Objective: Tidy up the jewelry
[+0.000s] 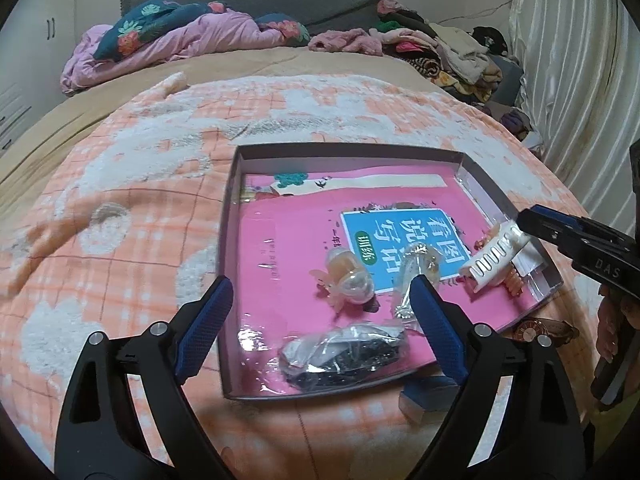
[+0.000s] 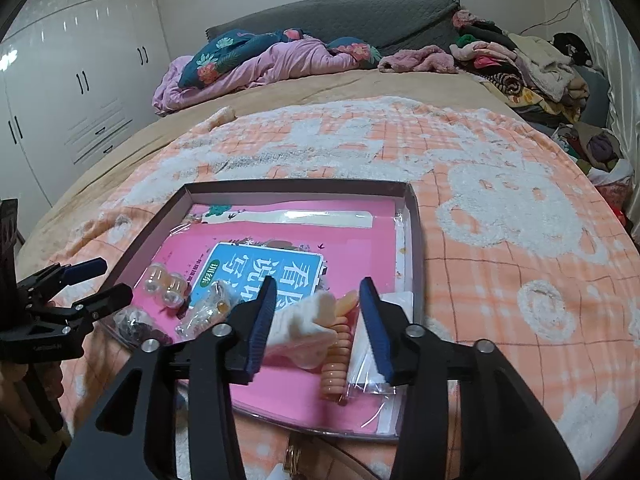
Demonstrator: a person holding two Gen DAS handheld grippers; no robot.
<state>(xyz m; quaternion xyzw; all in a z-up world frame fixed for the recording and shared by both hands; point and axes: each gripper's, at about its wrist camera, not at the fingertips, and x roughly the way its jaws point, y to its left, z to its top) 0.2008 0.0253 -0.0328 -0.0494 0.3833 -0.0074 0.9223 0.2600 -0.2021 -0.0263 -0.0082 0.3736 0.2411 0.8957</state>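
Note:
A shallow grey box (image 1: 230, 216) (image 2: 160, 216) lies on the bed with a pink booklet (image 1: 288, 240) (image 2: 280, 396) inside. On the booklet lie a peach hair claw (image 1: 346, 278) (image 2: 166, 284), a bagged clear piece (image 1: 416, 268) (image 2: 208, 308), a bagged black item (image 1: 344, 350) (image 2: 132, 326), a white hair claw (image 1: 494, 256) (image 2: 304, 328) and an orange coil tie (image 1: 512, 284) (image 2: 338, 356). My left gripper (image 1: 322, 312) (image 2: 106, 280) is open over the box's near side. My right gripper (image 2: 320, 320) (image 1: 524, 220) is open, its jaws astride the white claw.
The box rests on an orange and white plush blanket (image 1: 140, 200) (image 2: 500, 220). A watch (image 1: 540, 330) lies on the blanket by the box's right corner. Bedding (image 1: 180, 36) and piled clothes (image 1: 452, 52) sit at the far end. A white wardrobe (image 2: 72, 80) stands left.

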